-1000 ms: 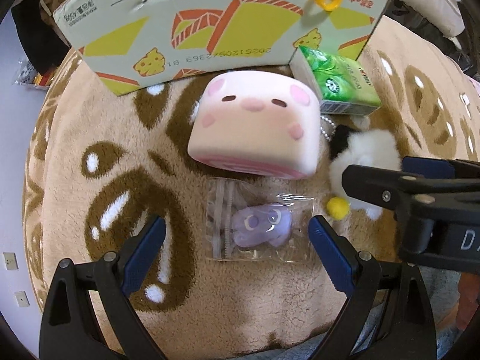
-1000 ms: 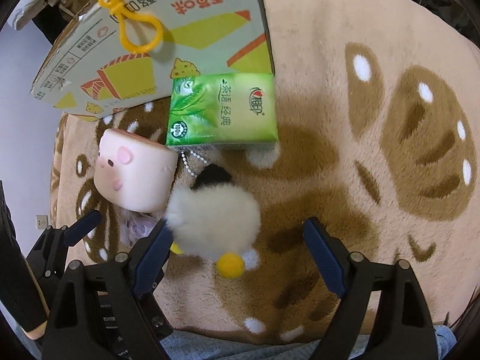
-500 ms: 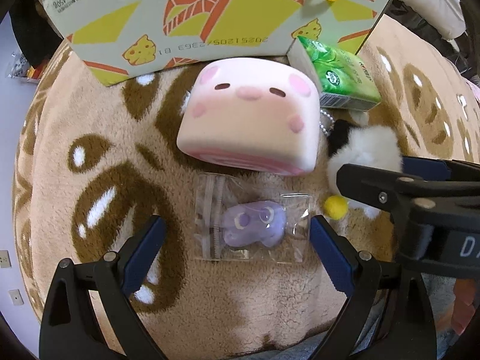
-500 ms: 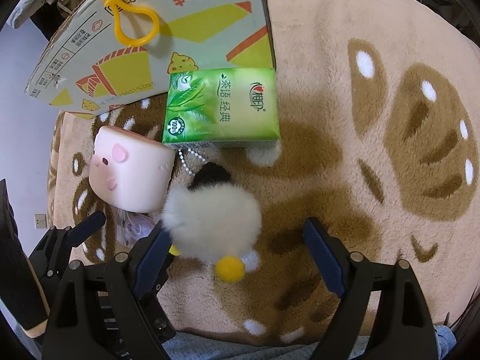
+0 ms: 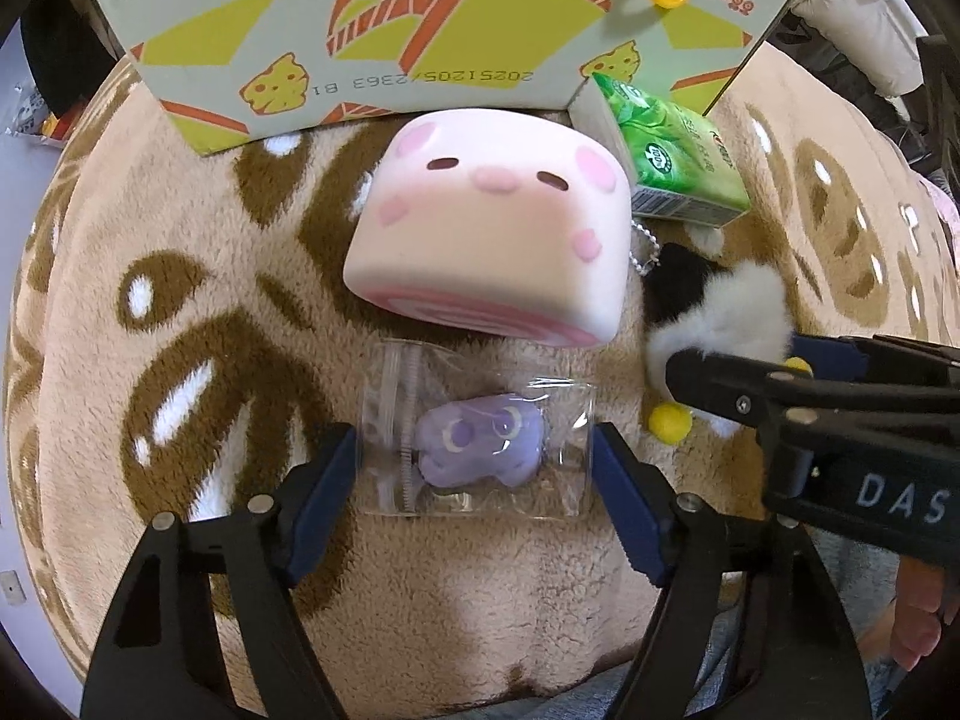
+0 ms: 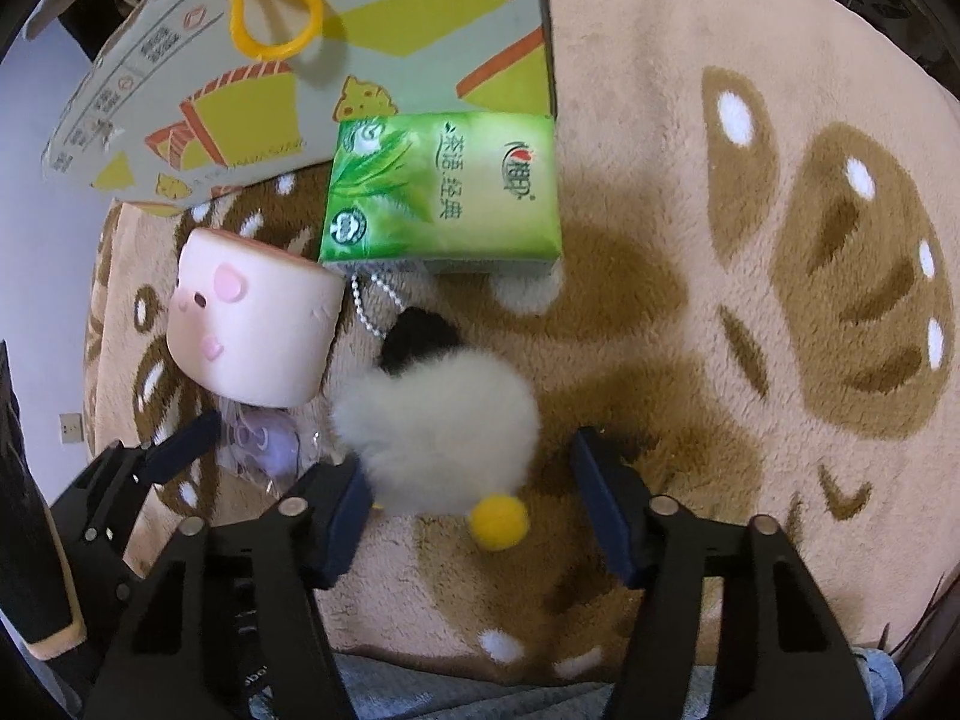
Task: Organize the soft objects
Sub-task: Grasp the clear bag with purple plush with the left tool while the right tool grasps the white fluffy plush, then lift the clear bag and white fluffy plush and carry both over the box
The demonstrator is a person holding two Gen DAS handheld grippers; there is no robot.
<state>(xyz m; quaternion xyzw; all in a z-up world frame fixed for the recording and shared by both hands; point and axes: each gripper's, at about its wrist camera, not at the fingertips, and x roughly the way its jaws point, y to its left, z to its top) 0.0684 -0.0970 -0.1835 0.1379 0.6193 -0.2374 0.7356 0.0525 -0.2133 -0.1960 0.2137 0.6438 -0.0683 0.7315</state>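
A clear bag holding a small purple plush (image 5: pixel 474 447) lies on the beige blanket (image 5: pixel 180 228), between the blue pads of my left gripper (image 5: pixel 474 480). Its jaws are closing; the pads stand at the bag's side edges and the bag is not squeezed. A fluffy white plush (image 6: pixel 438 426) with a black tuft and yellow pom-poms sits between the fingers of my right gripper (image 6: pixel 468 462). Those jaws are closing too: the left pad brushes the fur, the right pad stands apart. A pink pig squishy (image 5: pixel 492 240) rests just beyond the bag.
A green tissue pack (image 6: pixel 444 186) lies beyond the white plush, against a printed cardboard box (image 5: pixel 390 30) with a yellow clip (image 6: pixel 264 6) on it. Brown-patterned blanket (image 6: pixel 750 210) spreads to the right. The right gripper's finger (image 5: pixel 780 384) crosses the left wrist view.
Both grippers' jaws have narrowed around the bag and the white plush. The views have shifted slightly; the objects have not moved on the blanket.
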